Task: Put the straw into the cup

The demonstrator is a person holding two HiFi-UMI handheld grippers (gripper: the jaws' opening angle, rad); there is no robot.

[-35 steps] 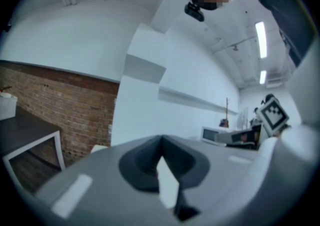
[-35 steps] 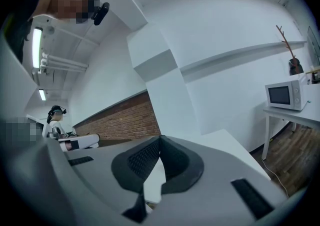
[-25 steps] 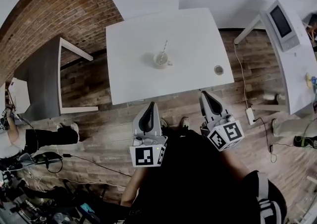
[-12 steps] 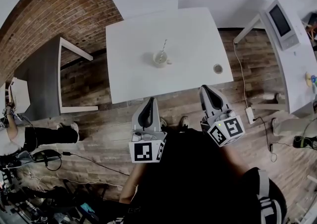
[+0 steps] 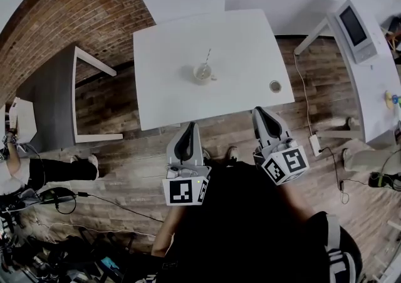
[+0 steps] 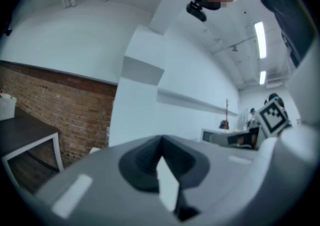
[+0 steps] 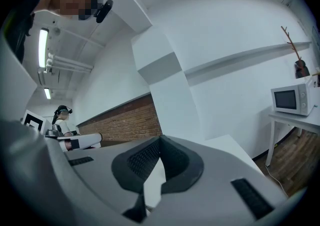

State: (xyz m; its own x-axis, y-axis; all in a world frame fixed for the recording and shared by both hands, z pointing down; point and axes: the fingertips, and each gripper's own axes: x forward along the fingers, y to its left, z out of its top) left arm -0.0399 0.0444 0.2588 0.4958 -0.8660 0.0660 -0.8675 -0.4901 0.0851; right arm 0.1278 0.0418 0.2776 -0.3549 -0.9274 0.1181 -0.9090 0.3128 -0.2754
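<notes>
A white cup [image 5: 203, 74] stands near the middle of the white table [image 5: 244, 37], and a thin straw [image 5: 207, 58] rises from it, leaning toward the far side. Both grippers hang close to my body, short of the table's near edge and well away from the cup. My left gripper [image 5: 187, 126] is shut, with nothing between its jaws. My right gripper [image 5: 259, 113] is also shut and holds nothing. The left gripper view shows my left gripper [image 6: 161, 141] aimed up at wall and ceiling. Beyond my right gripper [image 7: 160, 141] the table's [image 7: 227, 145] far corner shows.
A small round lid-like object [image 5: 276, 86] lies near the table's right front corner. A grey bench [image 5: 53, 97] stands to the left by the brick wall. A microwave [image 5: 355, 27] sits on a side table at right. A cable and power strip [image 5: 315, 145] lie on the wooden floor.
My left gripper has drawn back slightly toward my body. The cup, the straw and my right gripper stay as they were.
</notes>
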